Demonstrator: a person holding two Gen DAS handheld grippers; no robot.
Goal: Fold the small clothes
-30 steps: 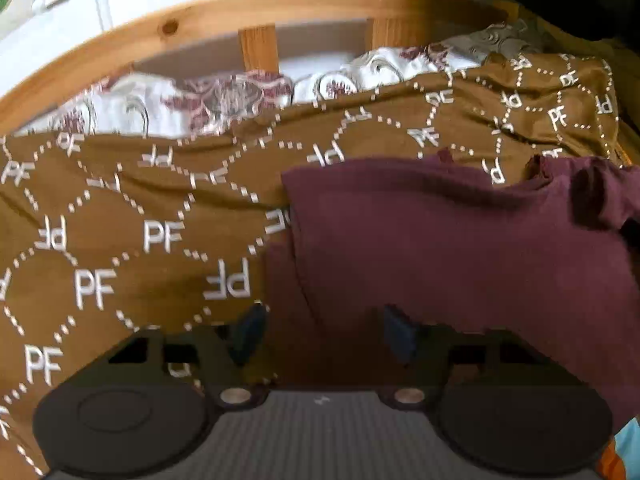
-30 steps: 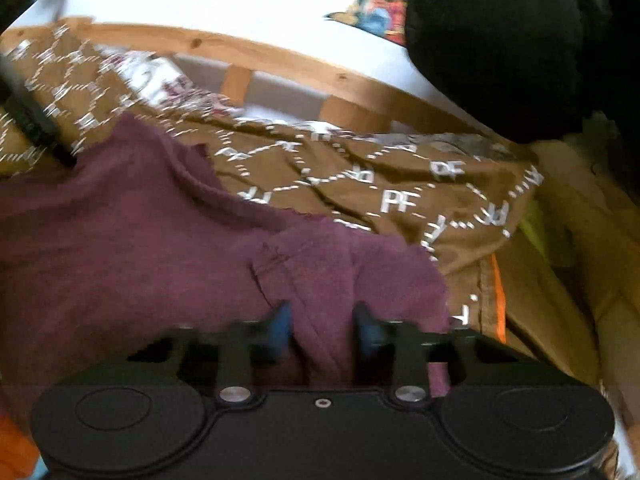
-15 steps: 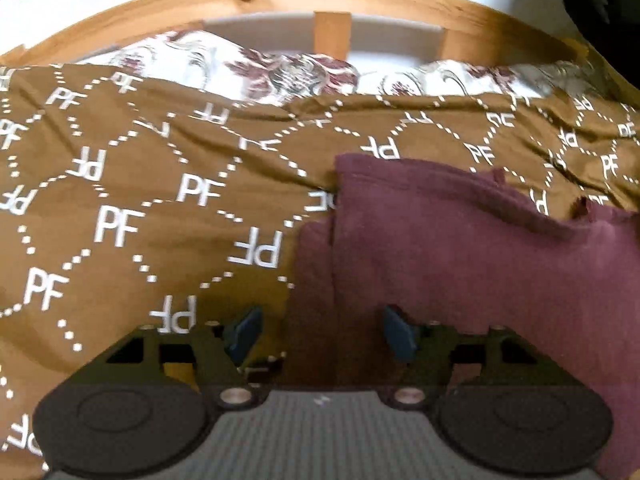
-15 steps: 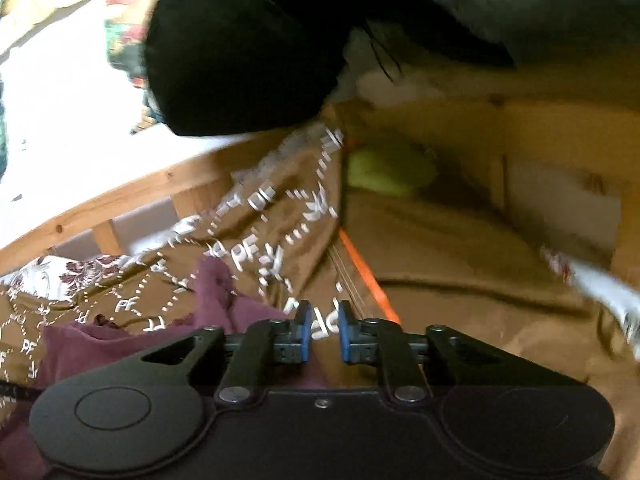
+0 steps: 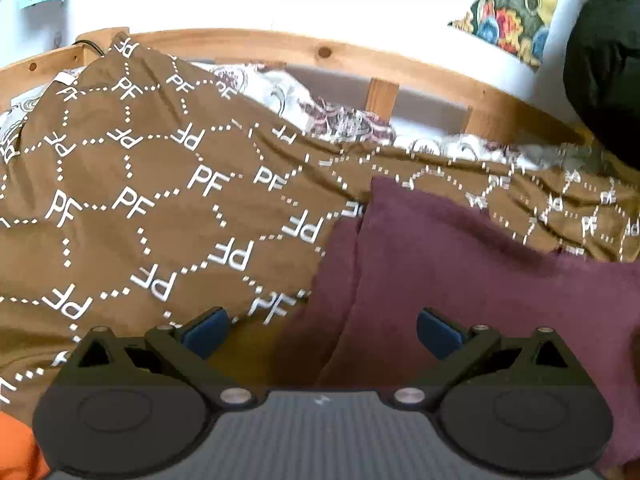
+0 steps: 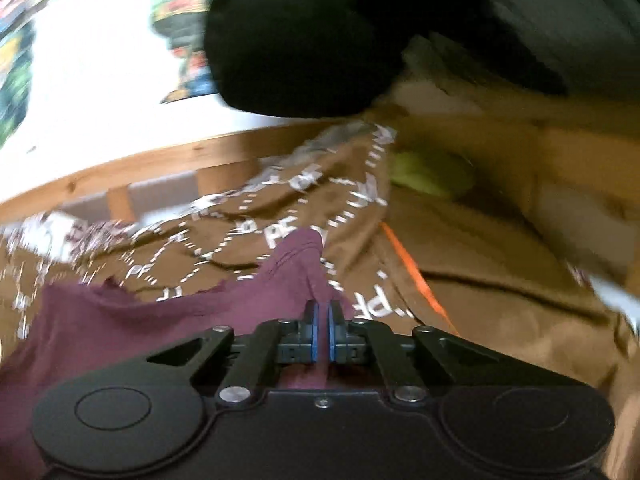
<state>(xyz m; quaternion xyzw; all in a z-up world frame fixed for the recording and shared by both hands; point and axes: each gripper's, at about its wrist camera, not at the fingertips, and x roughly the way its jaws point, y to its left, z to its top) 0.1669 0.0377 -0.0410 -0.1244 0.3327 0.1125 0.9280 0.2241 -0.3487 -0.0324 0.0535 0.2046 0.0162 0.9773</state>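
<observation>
Brown bedcover (image 5: 168,208) fills the frame; the soft, floppy purple shirt (image 5: 460,272) lies lower right. Left gripper (image 5: 320,332) has just opened wide, empty. Right gripper (image 6: 322,330) pinches the shirt's edge tight.

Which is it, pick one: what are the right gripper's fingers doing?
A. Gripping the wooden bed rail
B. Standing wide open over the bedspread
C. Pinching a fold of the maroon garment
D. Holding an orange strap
C: the right gripper has its blue fingers shut on a raised fold of the maroon garment.
</observation>
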